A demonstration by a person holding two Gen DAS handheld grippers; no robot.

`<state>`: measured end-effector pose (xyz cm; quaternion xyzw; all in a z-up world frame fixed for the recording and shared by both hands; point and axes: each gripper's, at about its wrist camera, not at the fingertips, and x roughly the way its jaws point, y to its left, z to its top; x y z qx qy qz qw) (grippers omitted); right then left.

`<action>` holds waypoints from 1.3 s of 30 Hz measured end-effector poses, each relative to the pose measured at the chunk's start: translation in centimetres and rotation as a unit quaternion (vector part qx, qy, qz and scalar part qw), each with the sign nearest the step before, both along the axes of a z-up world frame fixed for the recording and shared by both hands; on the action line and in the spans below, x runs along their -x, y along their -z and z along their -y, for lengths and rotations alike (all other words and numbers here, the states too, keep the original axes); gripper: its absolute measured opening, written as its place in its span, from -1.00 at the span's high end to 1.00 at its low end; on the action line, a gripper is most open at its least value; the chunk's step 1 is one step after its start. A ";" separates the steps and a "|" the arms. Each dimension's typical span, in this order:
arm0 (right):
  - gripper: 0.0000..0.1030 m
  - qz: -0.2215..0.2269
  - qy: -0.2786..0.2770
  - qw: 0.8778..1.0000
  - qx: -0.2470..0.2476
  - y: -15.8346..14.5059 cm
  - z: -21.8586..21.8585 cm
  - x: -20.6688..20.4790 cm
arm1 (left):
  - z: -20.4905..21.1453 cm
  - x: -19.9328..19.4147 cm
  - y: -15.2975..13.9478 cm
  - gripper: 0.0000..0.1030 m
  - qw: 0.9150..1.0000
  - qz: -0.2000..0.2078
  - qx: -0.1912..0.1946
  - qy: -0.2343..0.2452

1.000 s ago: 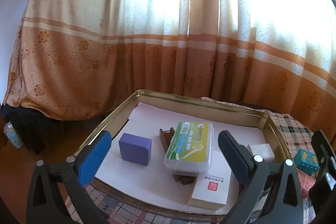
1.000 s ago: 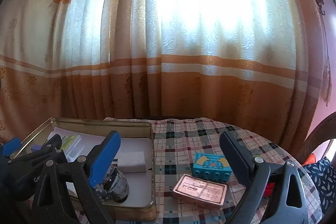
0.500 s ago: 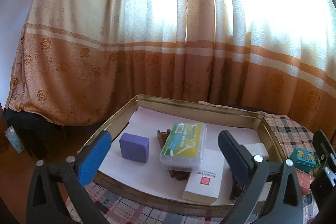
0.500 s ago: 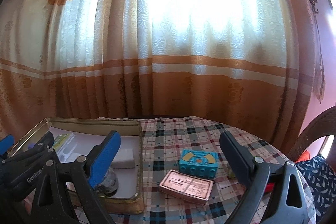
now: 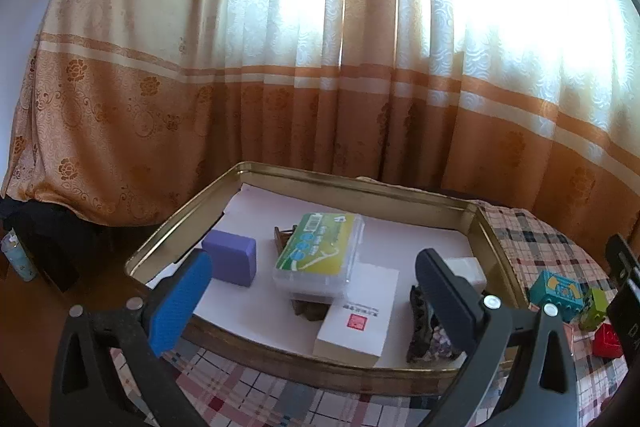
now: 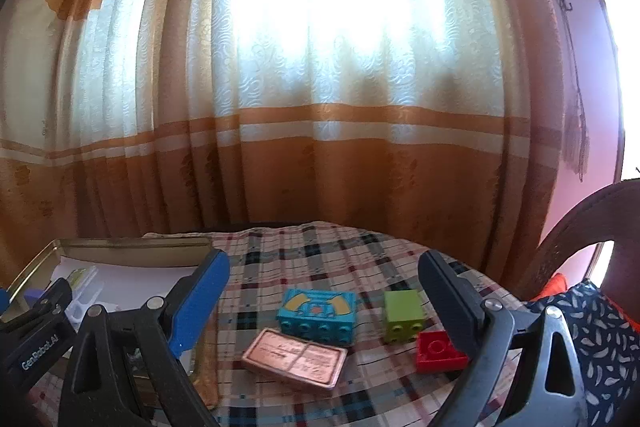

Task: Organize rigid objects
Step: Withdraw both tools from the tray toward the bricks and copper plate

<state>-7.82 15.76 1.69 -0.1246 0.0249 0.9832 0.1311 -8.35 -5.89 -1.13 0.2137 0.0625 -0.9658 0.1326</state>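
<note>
A gold metal tray (image 5: 360, 189) lined with white paper holds a purple block (image 5: 231, 257), a clear case with a green label (image 5: 320, 253) on a dark wooden piece, a white box (image 5: 358, 319), a small white block (image 5: 466, 267) and a dark rock (image 5: 424, 331). My left gripper (image 5: 312, 299) is open and empty in front of the tray. On the plaid cloth lie a blue brick (image 6: 318, 315), a copper tin (image 6: 294, 359), a green brick (image 6: 402, 315) and a red brick (image 6: 438, 347). My right gripper (image 6: 320, 307) is open and empty above them.
Orange and cream curtains (image 6: 320, 107) hang close behind the table. A dark wooden chair back (image 6: 592, 227) and a patterned cushion (image 6: 600, 327) stand at the right. The tray's left end reaches the table's left edge, with the floor (image 5: 32, 307) below.
Both grippers have drawn back and shifted right. The tray now looks farther off in the left view. The green and red bricks have come into the right view.
</note>
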 end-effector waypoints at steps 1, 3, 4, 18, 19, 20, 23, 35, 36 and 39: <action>-0.88 -0.001 0.001 1.000 -0.002 -0.1 -0.1 -0.1 | -0.1 0.0 0.0 -1.00 1.000 0.000 -0.002 0.002; -0.88 -0.004 0.005 1.000 -0.006 -0.2 -0.5 -0.4 | -0.4 -0.1 0.0 -1.00 1.000 0.000 -0.002 0.004; -0.88 -0.005 0.009 1.000 -0.008 -0.3 -0.8 -0.6 | -0.6 -0.1 0.0 -1.00 1.000 0.000 0.001 0.004; -0.88 -0.011 0.044 0.999 0.007 -0.6 -4.9 -1.8 | -2.9 -0.7 -0.5 -1.00 0.999 -0.010 0.032 0.024; -0.88 -0.015 0.046 0.999 0.013 -0.6 -5.2 -2.0 | -3.1 -0.7 -0.5 -1.00 0.999 -0.010 0.035 0.025; -0.88 -0.018 0.051 0.998 0.018 -0.7 -5.6 -2.1 | -3.3 -0.7 -0.5 -1.00 0.999 -0.011 0.037 0.027; -0.88 -0.022 0.063 0.997 0.035 -0.8 -6.7 -2.3 | -3.7 -0.8 -0.5 -1.00 0.999 -0.011 0.039 0.031; -0.88 0.012 0.109 0.993 0.048 -1.1 -12.4 -3.1 | -4.7 -1.3 -0.5 -1.00 0.999 -0.010 0.024 0.042; -0.88 0.016 0.114 0.992 0.048 -1.0 -12.8 -3.4 | -4.9 -1.4 -0.4 -1.00 0.999 -0.010 0.021 0.047; -0.88 0.027 0.116 0.991 0.061 -0.9 -13.7 -3.9 | -5.9 -1.4 -0.5 -1.00 0.998 -0.010 0.034 0.057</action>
